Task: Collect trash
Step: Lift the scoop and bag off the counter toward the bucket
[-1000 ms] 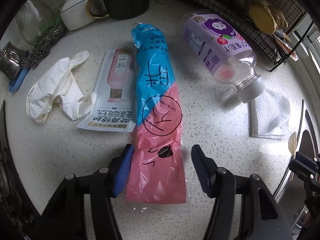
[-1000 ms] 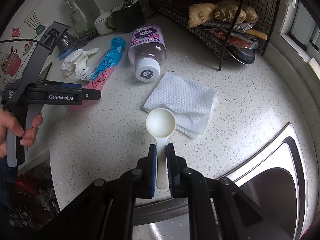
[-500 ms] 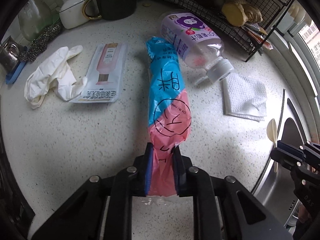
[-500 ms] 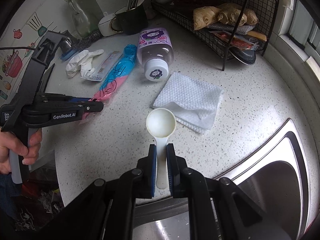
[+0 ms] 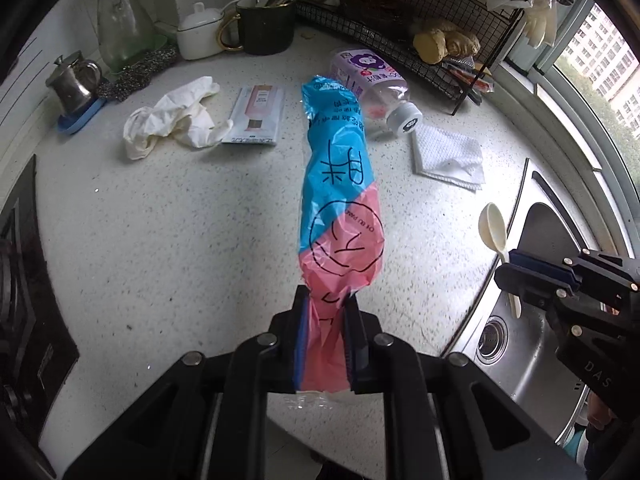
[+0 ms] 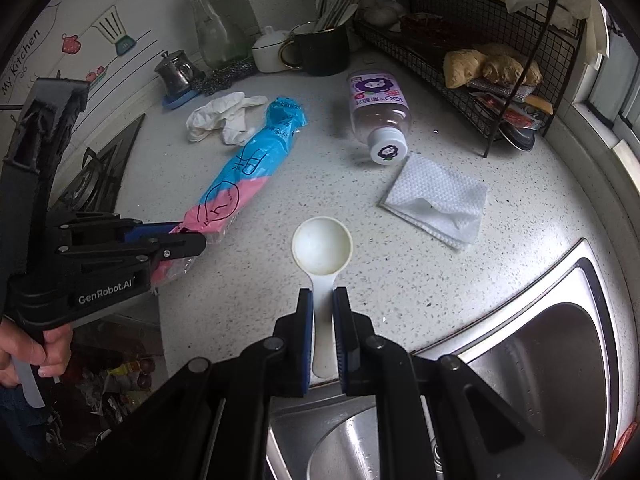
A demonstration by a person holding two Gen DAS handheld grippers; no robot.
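My left gripper (image 5: 325, 308) is shut on the pink end of a blue and pink plastic wrapper (image 5: 340, 184), lifted off the speckled counter (image 5: 180, 240); the wrapper also shows in the right wrist view (image 6: 248, 164). My right gripper (image 6: 323, 300) is shut on the handle of a white plastic scoop (image 6: 322, 246), held above the counter's edge by the sink; the scoop shows in the left wrist view too (image 5: 494, 230). On the counter lie a white glove (image 5: 172, 120), a flat sachet (image 5: 258, 114), a purple-labelled bottle (image 5: 372, 80) on its side and a folded white cloth (image 5: 448, 156).
A steel sink (image 6: 520, 360) is at the lower right. A black wire rack (image 6: 480, 60) with ginger stands at the back right. A black mug (image 6: 320, 48), white pot, glass bottle (image 6: 212, 28) and steel pot stand along the back wall. A gas hob (image 6: 92, 180) is at left.
My left gripper closed on the wrapper's pink end, lifted it off the counter and drew back. My right gripper kept its hold on the scoop, barely moving.
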